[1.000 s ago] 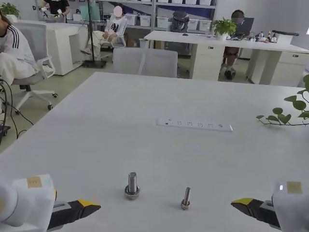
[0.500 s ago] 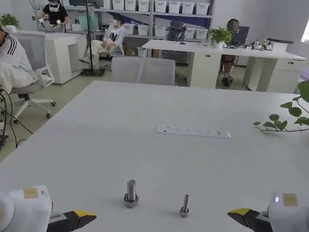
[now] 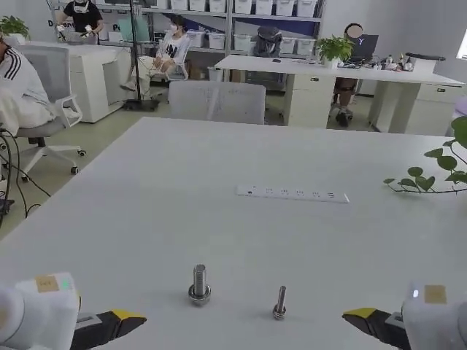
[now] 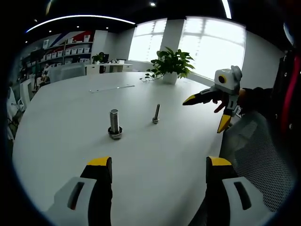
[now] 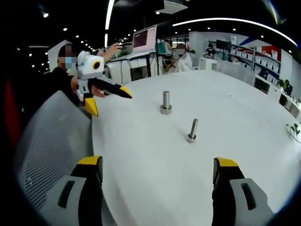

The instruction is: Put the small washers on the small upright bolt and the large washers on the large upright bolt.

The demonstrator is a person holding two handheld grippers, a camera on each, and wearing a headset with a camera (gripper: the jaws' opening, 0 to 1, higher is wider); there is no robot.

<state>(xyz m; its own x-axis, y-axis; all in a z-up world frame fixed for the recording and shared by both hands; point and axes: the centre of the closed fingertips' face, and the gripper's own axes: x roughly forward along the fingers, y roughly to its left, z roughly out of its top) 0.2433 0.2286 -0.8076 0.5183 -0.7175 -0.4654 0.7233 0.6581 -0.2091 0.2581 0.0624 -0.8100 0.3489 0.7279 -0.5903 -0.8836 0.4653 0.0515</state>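
Two bolts stand upright on the white table. The large bolt has a washer ring around its foot. To its right, the small bolt also has a ring at its base. My left gripper hovers at the near left edge, open and holding nothing. My right gripper hovers at the near right edge, also open with nothing between its jaws. Each gripper also appears in the other's view, the right gripper and the left gripper, both well clear of the bolts.
A white power strip lies mid-table beyond the bolts. A trailing plant reaches in at the right edge. A grey chair stands at the far side and a mesh chair at the near side. People sit at desks behind.
The head camera has tilted a little. Both grippers stay open at the near edge, roughly where they were. The bolts have not moved.
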